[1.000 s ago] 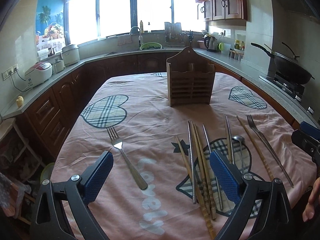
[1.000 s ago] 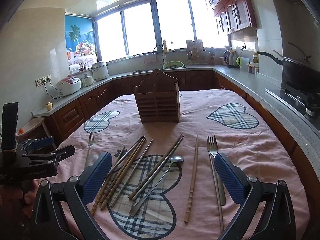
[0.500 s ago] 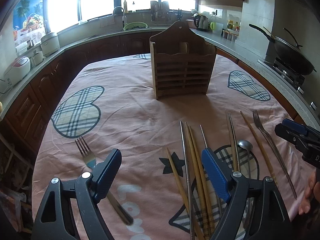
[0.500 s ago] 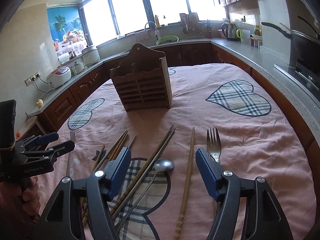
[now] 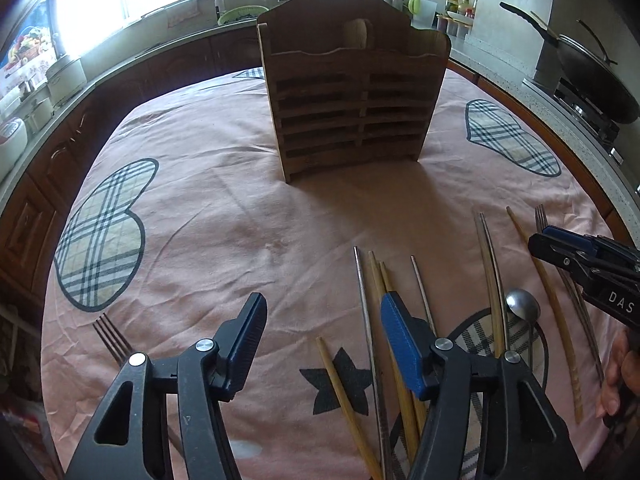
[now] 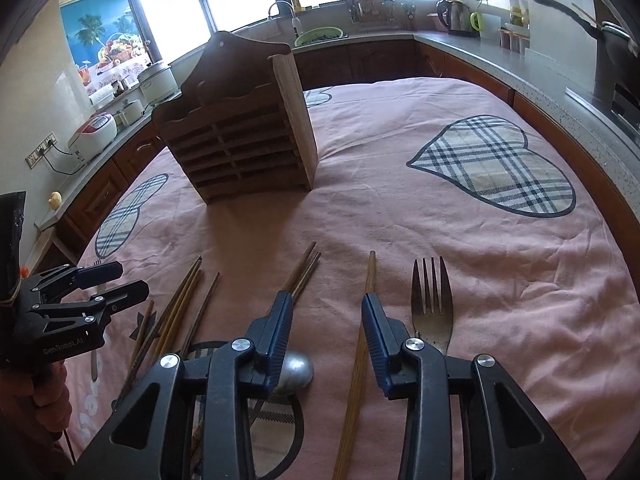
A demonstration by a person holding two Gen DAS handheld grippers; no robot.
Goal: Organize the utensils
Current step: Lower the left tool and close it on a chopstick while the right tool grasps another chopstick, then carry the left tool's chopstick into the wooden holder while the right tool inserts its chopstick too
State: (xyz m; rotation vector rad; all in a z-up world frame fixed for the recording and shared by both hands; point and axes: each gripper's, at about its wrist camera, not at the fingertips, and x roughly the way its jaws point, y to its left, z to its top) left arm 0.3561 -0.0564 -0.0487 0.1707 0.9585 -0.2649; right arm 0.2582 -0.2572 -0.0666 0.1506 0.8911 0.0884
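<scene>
Steel spoon (image 6: 294, 372) half hidden behind right hand-held gripper (image 6: 326, 328).

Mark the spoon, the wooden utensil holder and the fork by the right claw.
spoon (image 5: 522, 303), left wrist view, on its bowl.
wooden utensil holder (image 6: 240, 148), right wrist view, on its slatted front.
fork (image 6: 432, 300), right wrist view, at the base of its tines.

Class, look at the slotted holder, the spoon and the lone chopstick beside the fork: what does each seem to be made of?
Slotted holder: apparently wood, matt brown, visible grain. Spoon: probably steel, grey, shiny. Lone chopstick: likely wood or bamboo, matt tan, streaked lengthwise.
</scene>
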